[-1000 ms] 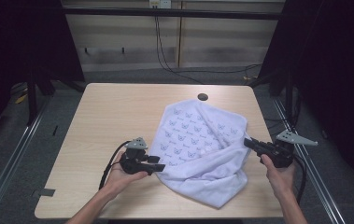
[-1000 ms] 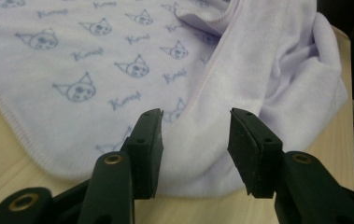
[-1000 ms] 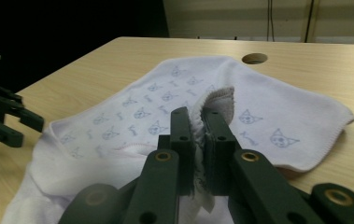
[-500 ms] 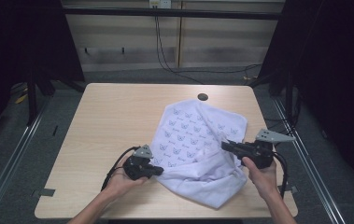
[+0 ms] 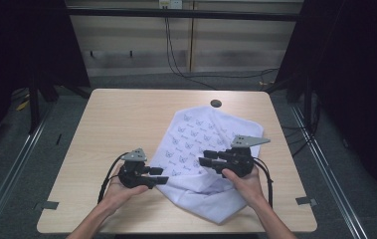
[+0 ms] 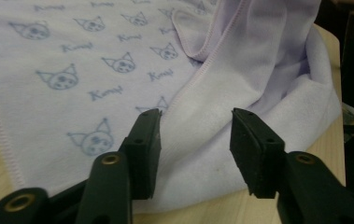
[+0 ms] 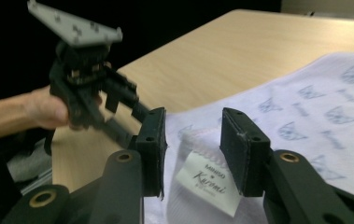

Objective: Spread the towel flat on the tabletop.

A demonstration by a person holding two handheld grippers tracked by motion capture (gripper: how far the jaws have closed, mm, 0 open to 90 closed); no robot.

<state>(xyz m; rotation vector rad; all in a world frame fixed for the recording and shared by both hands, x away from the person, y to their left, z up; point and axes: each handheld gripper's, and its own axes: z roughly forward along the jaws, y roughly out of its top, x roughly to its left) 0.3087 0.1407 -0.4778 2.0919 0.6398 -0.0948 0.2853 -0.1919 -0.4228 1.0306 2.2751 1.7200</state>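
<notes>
High view: a pale lilac printed towel (image 5: pixel 201 164) lies partly folded on the wooden desk (image 5: pixel 126 119), spread out between the two tools. The left hand-held gripper (image 5: pixel 160 175) sits at the towel's left edge, its tips pointing into the cloth; the right hand-held gripper (image 5: pixel 207 161) hangs over the middle of the cloth, pointing left toward its partner. A small dark round thing (image 5: pixel 216 103), perhaps a grommet, lies on the desk beyond the towel's far corner, well away from both tools.

Left gripper view: the left hand-held gripper (image 6: pixel 195 128) has just been opening and stands moderately wide. A plain folded layer of the towel (image 6: pixel 95 70) with a stitched hem lies ahead of and below the jaws, but the pads do not press on it.

Right gripper view: the right hand-held gripper (image 7: pixel 193 135) has likewise just been opening, to a middling gap. A white sewn-in label (image 7: pixel 207 182) and the corner hem of the towel (image 7: pixel 305 107) lie just below and between the jaws, unpinched. The other tool shows beyond, to the left.

The towel looks light, soft and limp; I would expect it to sag and drag rather than keep any shape. The stitched hem or the corner by the label seems the firmest place to pinch, taking only one layer.
</notes>
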